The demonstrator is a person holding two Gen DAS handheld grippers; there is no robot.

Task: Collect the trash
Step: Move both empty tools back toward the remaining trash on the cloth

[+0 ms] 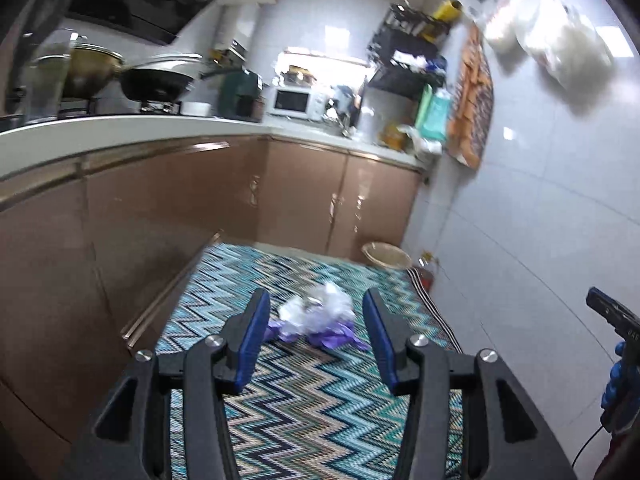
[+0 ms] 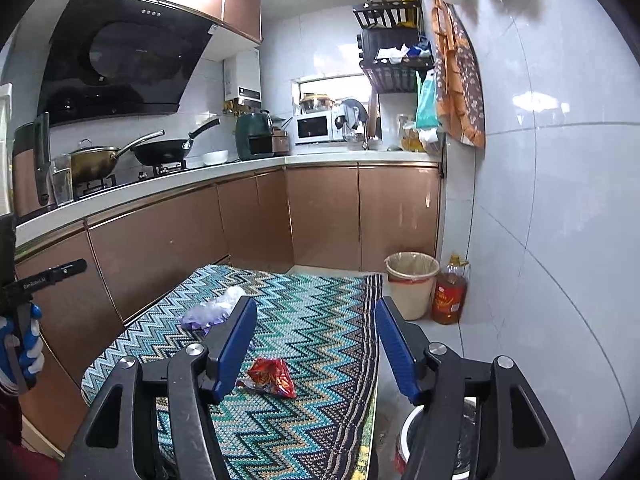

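Note:
A crumpled clear and purple plastic wrapper [image 1: 316,318] lies on the zigzag rug [image 1: 304,408]. My left gripper [image 1: 316,304] is open and empty, with the wrapper lying beyond and between its blue fingers. In the right wrist view the same wrapper [image 2: 214,308] lies at the left of the rug [image 2: 320,320], and a red snack wrapper [image 2: 270,376] lies nearer. My right gripper [image 2: 316,308] is open and empty above the rug. A beige trash bin [image 2: 410,282] with a liner stands in the far corner and shows in the left wrist view [image 1: 386,254] too.
Brown cabinets [image 2: 160,248] under a white counter run along the left and back. A bottle of oil [image 2: 450,292] stands beside the bin against the tiled wall [image 2: 560,240]. A round container [image 2: 436,440] sits on the floor under my right gripper.

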